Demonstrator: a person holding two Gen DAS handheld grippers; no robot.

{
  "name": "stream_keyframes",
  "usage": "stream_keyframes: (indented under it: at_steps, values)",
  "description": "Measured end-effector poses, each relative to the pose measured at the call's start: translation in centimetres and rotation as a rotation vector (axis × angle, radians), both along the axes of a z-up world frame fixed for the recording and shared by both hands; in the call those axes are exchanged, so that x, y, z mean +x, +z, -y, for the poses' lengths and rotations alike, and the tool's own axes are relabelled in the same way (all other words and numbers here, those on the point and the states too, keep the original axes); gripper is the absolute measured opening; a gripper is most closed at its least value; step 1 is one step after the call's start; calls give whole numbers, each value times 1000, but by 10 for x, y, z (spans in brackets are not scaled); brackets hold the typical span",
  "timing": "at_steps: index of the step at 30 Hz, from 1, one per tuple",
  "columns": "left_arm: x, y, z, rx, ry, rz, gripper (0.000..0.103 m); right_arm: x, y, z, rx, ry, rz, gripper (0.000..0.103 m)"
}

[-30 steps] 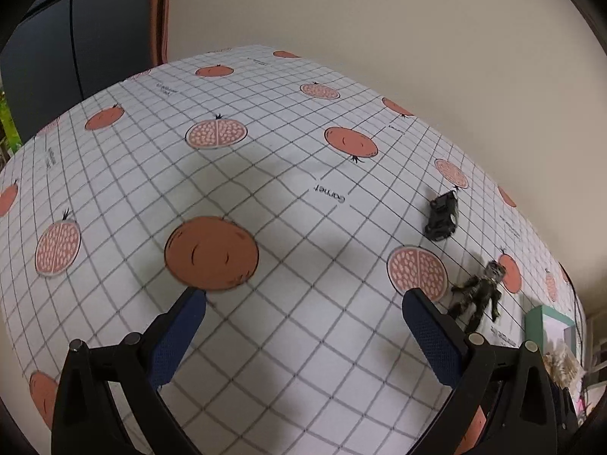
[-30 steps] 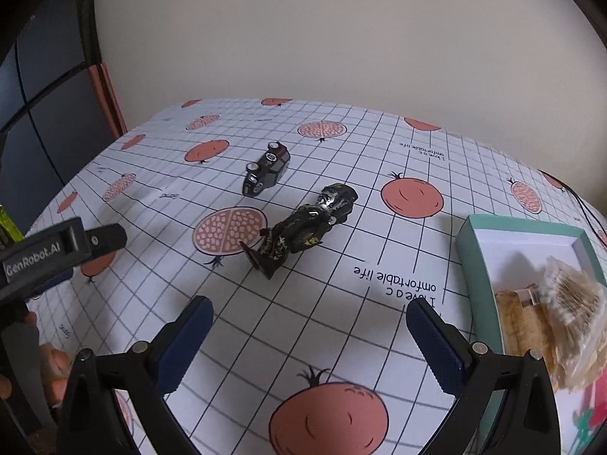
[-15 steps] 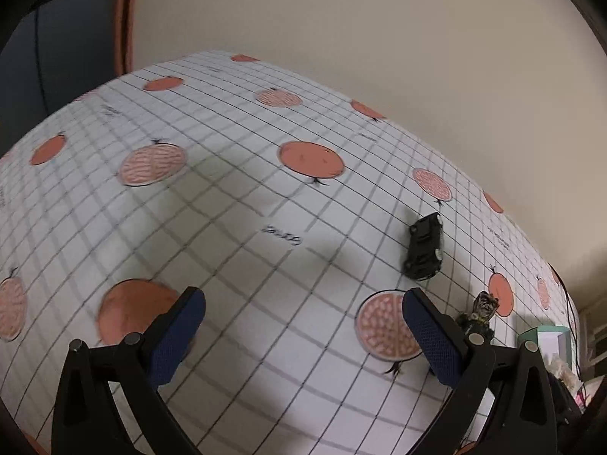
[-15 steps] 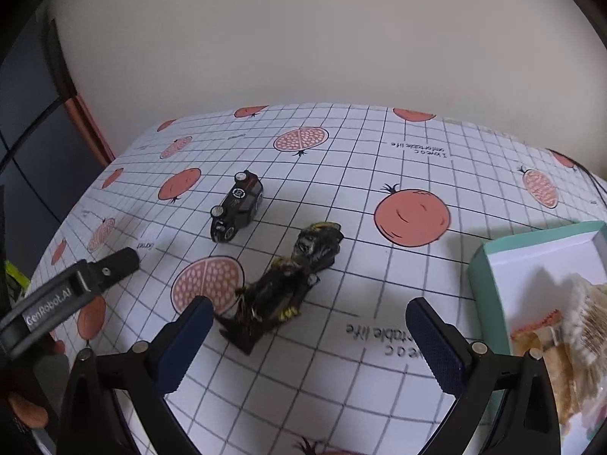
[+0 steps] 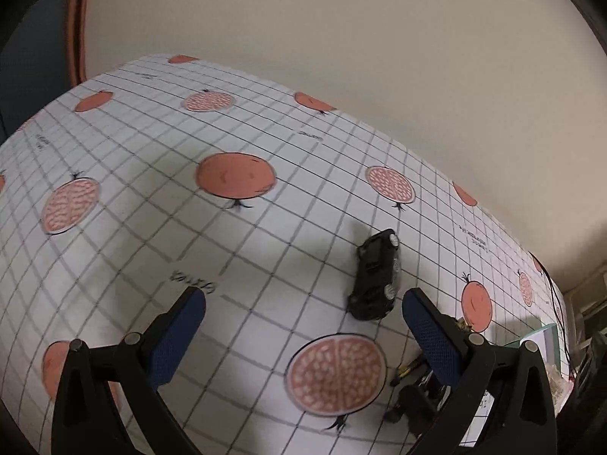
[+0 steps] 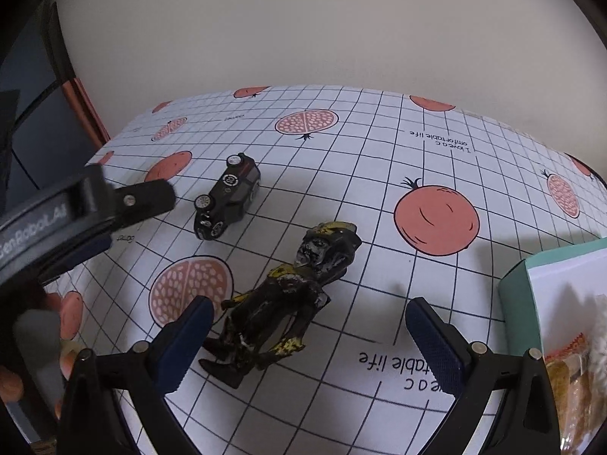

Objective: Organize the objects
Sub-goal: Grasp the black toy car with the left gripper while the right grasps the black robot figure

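Right gripper [image 6: 303, 345]: jaws spread wide, holding nothing. The dark painted toy figure with yellow trim [image 6: 282, 303] lies flat between its blue pads, feet near the left pad, head pointing far-right; its long axis runs diagonally across the jaw line. This gripper is judged nearer to the figure.

Left gripper [image 5: 303, 335]: likewise wide open and empty, with the small black toy car [image 5: 375, 275] just beyond its right pad, long axis running near to far.

Surface: white grid-patterned tablecloth with pomegranate prints [image 6: 379, 174]. A teal-rimmed open box [image 6: 518, 295] sits at right. Plain beige wall [image 6: 303, 30] behind.
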State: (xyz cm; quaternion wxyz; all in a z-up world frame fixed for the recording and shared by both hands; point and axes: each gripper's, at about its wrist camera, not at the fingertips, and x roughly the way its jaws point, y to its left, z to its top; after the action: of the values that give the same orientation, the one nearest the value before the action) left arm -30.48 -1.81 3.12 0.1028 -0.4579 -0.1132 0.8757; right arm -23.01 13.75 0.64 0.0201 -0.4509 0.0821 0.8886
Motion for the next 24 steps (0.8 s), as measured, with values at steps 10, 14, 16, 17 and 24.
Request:
stream_keyframes:
  at_steps: [10,14,16,17,24]
  values:
    - [-18,-7,-32,-72,-75,6,102,-9,-1,-9,-10,-33,-3,94]
    - [-20,-4,-42,-88,-99,-2,93,-8,2,-11,-7,-39,-6,80]
    - [-23,-4,-46,-101,-105,-2,86,-8,2,-12,3,-44,-2,73]
    - [-23,-3,-48,-108,-108,-1,82,-8,2,-12,5,-44,0,70]
    - [-25,-8,-62,-128,-136,13,54,-7,3,-22,4,-49,8,48]
